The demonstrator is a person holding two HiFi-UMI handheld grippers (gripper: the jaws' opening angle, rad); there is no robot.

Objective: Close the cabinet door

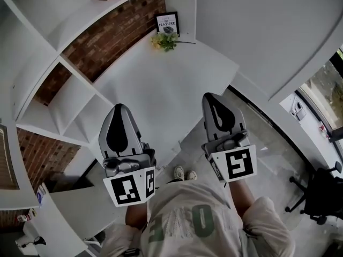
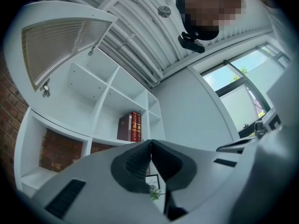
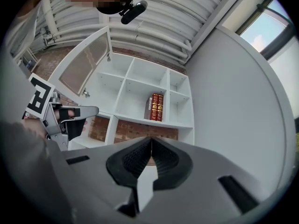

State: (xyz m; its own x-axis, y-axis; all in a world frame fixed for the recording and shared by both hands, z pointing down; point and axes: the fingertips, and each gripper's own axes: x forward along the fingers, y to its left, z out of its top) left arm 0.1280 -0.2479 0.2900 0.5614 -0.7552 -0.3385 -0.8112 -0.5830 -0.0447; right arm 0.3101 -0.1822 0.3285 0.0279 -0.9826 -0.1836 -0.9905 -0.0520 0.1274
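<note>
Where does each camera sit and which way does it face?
Head view: on the person's head, looking down at counter and shelves; left gripper, right gripper, shoes show.
Left gripper view: on that gripper, looking up past shut jaws at the open cabinet door.
Right gripper view: on that gripper, facing shelves; left gripper shows.
Both gripper views share the books.

The head camera looks steeply down from above the person. It takes in the left gripper (image 1: 120, 108), the right gripper (image 1: 213, 98), the white tabletop (image 1: 161, 84) and the floor (image 1: 257, 127). Each gripper camera sits close behind its own jaws, which fill the lower frame, and tilts up toward the shelves (image 2: 107, 101) and ceiling. All three views share the red books (image 3: 155, 107). Both gripper views share the open cabinet door (image 3: 86, 62). The right gripper view also catches the left gripper at its left edge.
</note>
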